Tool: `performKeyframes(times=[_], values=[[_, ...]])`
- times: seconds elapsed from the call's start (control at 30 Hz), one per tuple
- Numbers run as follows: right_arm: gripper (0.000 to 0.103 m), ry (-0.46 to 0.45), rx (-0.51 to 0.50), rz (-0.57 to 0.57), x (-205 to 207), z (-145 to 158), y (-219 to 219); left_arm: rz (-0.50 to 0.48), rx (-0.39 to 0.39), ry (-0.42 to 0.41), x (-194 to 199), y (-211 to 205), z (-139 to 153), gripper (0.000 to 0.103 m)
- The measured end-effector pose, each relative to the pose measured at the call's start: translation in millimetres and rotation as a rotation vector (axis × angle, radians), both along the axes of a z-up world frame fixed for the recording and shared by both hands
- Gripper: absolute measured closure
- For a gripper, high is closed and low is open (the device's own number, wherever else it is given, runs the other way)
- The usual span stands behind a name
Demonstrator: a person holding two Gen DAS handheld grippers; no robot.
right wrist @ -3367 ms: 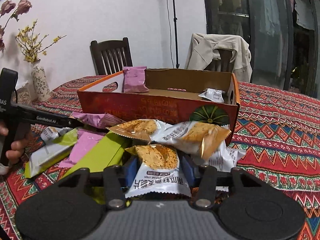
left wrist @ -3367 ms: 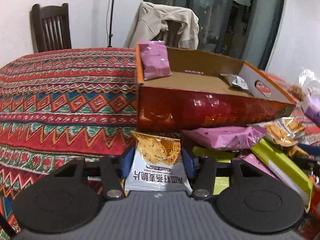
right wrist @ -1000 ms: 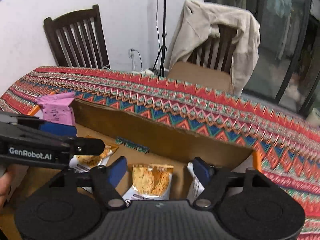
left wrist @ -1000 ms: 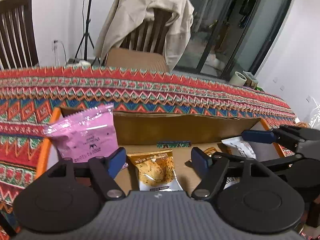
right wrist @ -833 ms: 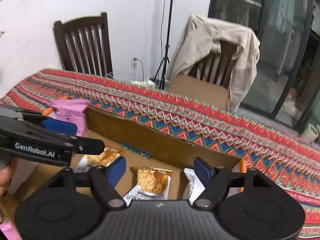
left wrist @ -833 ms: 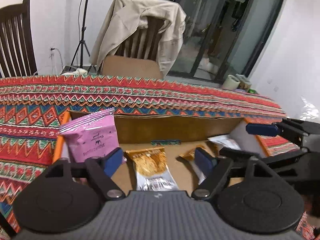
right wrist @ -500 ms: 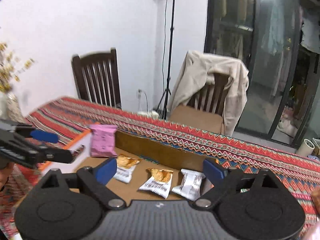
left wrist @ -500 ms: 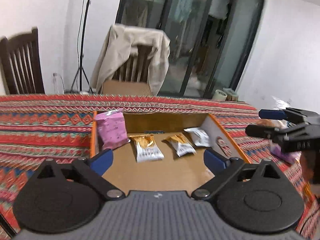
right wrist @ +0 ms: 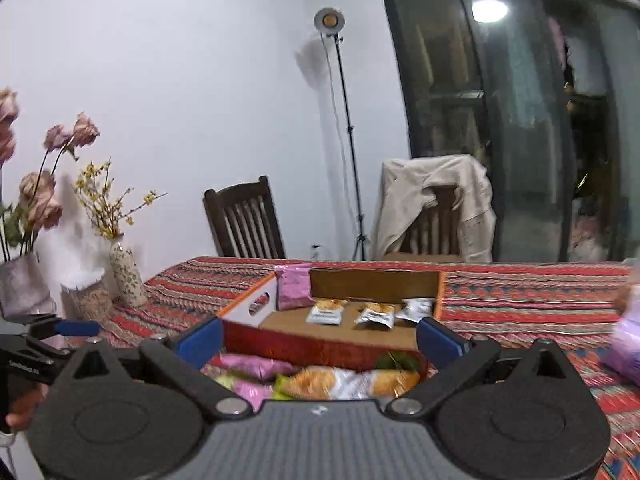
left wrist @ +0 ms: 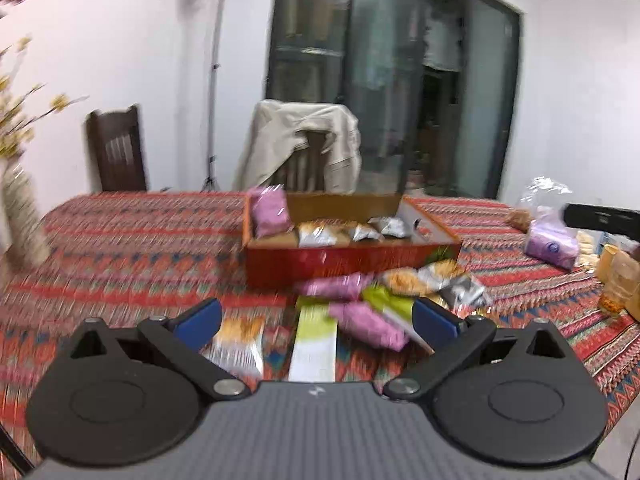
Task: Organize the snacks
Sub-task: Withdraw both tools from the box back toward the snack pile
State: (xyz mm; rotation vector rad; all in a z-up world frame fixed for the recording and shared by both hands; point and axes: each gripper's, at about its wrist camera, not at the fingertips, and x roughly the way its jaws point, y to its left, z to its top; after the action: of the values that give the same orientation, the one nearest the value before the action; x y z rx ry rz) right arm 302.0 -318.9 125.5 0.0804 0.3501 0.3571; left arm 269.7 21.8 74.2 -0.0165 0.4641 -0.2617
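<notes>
White walls [right wrist: 200, 80]. Dark wood chair [right wrist: 244, 222] behind worktop's far edge, 2nd chair w/ beige jacket [right wrist: 436, 204] beside it. Light stand [right wrist: 344, 140] btwn them. Dark glass doors [right wrist: 520, 120] at right reflect ceiling lamp. Vases w/ flowers [right wrist: 120, 276] at worktop's left edge.

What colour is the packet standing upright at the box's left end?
Pink; the upright packet shows best in the right wrist view, leaning in the box's corner.

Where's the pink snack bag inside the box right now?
The pink snack bag stands in the box's far left corner, left of three small packets.
</notes>
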Motion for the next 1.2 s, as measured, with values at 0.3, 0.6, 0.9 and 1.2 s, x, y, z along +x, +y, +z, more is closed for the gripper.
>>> performKeyframes(times=[0.3, 0.6, 0.9, 1.2], values=[[0.000, -0.052, -0.079, -0.102, -113.9, -52.7, 0.5, 0.163, 0.009, -0.030, -86.5, 0.5, -29.8, 0.000], [0.000, -0.100, -0.105, -0.213, -175.3, -112.7, 21.9, 0.227, 0.051, -0.043, -116.2, 9.0, -48.4, 0.000], [0.000, -0.072, -0.111, -0.179, -188.7, -134.9, 39.0, 0.253, 0.062, -0.050, -128.2, 14.6, -57.6, 0.000], [0.000, -0.068, -0.119, -0.185, -184.9, -127.7, 44.7, 0.251, 0.035, -0.035, -121.3, 23.4, -62.8, 0.000]])
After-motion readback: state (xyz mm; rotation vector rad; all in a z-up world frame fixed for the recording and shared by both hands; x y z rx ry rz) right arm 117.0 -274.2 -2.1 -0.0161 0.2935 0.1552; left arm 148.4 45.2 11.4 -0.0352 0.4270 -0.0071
